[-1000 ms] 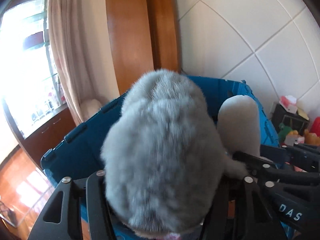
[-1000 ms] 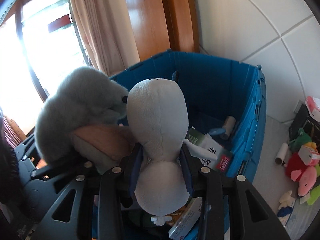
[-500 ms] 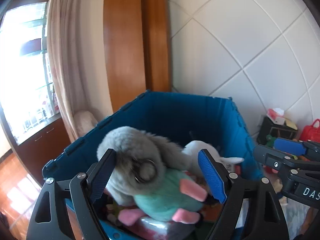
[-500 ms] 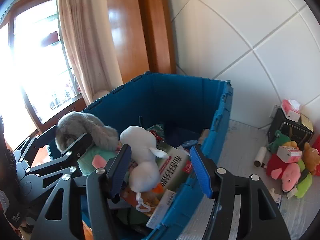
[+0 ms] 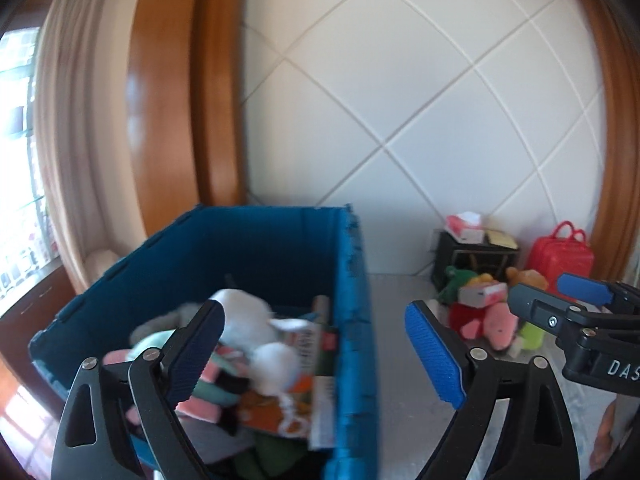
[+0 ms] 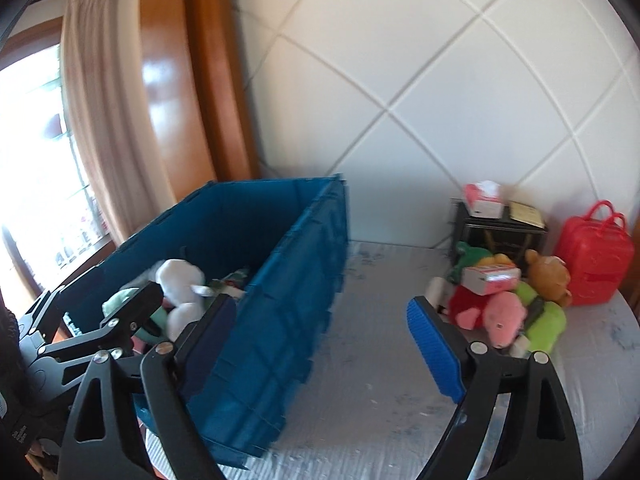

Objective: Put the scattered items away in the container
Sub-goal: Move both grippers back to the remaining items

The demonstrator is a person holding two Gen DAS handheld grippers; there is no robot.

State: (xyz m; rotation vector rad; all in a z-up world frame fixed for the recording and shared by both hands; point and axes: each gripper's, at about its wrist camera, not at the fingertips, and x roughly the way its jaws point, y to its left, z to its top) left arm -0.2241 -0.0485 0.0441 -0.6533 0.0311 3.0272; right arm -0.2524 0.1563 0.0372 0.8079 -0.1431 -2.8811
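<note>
While both grippers hang with jaws wide and nothing between them, the tall blue plastic crate [image 6: 280, 300] holds the tidied toys.

The left gripper [image 5: 316, 354] tilts down over the crate's right wall; the right gripper [image 6: 322, 346] tilts over the grey surface [image 6: 384, 360] right of the crate. Both jaws have just been opening. A white plush toy [image 5: 256, 324] lies inside the crate. Only the right view shows the crate's outer wall; the pile of soft toys [image 6: 508, 300] sits well right of it.

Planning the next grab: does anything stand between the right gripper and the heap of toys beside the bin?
Nothing visible does. Bare bedcover lies between the open right gripper and the toy pile.
</note>
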